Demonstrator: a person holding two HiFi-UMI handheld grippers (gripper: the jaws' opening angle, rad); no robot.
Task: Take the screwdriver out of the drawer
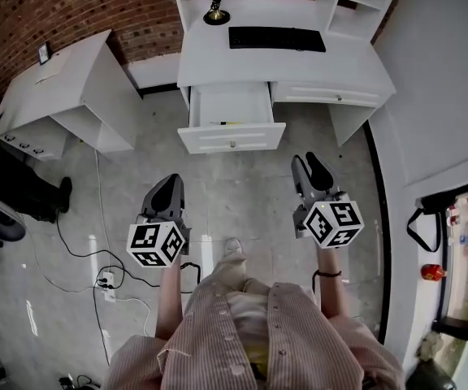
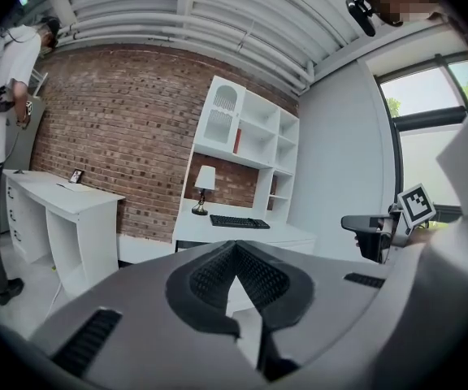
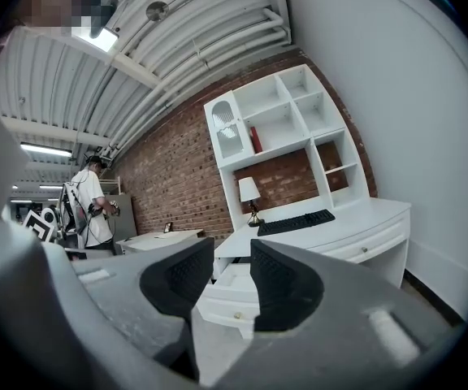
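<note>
Two claws are held up in front of the person, both well short of the white worktop [image 1: 210,59] at top centre of the head view. This reads as the approach, not the reach itself.

The left claw [image 1: 169,182], lower left of centre, is clenched on nothing. Its own view shows the pads meeting at the tips w/ no object btw them. It's prob. just carried along, since the drawer [image 1: 232,140] under the worktop already stands pulled out and needs no second tug.

The right claw [image 1: 308,162], right of centre, is released, w/ jaws spread and empty. In its own view the gap frames the drawer front, which suggests this is the picking claw, opened early so it can go straight in.

The screwdriver [image 1: 232,123] is in the drawer: a thin yellowish item lying flat across the drawer floor, towards the front panel. It's too small to make out tip vs handle. Neither claw is near it.

A keyboard [image 1: 276,38] and a table lamp [image 1: 214,2] sit on the worktop above, clear of the drawer opening, so nothing blocks entry from the front.

Next step, as I judge it: close the distance, dip the right claw over the drawer's front edge and set the jaws across the shaft. A slim tool lying flat leaves little to bite on, so a slip is the likely snag.
</note>
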